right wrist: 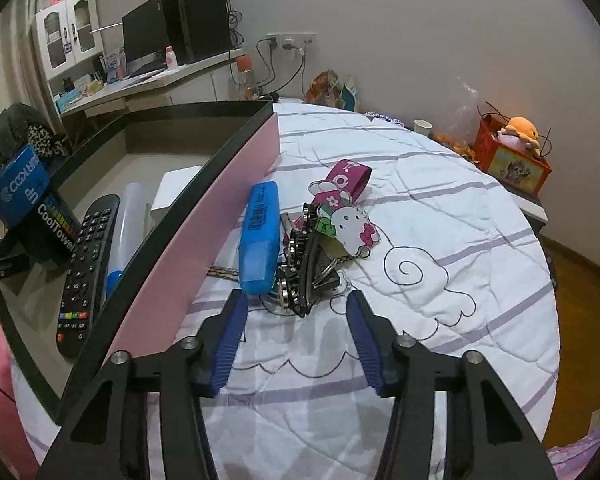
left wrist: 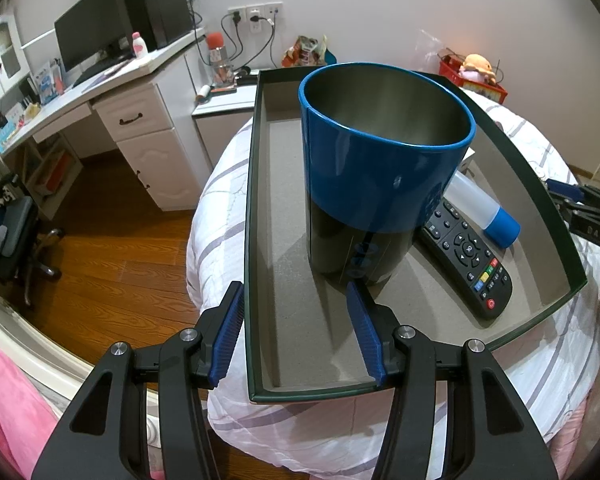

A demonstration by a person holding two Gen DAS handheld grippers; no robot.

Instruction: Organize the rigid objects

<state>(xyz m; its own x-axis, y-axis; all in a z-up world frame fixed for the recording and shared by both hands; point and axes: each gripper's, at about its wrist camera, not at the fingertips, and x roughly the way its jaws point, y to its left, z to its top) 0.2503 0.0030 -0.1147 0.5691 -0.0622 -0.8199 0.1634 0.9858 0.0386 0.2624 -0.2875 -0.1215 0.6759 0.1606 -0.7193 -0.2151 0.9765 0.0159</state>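
Left wrist view: left gripper (left wrist: 296, 328) stands half open, its fingers (left wrist: 229, 334) straddling the near-left wall of the box (left wrist: 256, 216) without visibly pressing it; a blue canister (left wrist: 380, 176), remote control (left wrist: 466, 256) and bottle (left wrist: 480, 206) lie inside. Right wrist view: right gripper (right wrist: 296, 334), half open and empty, hovers over the bed (right wrist: 440, 216) just below the keychain bundle (right wrist: 324, 248) and blue case (right wrist: 259, 240), centre frame.
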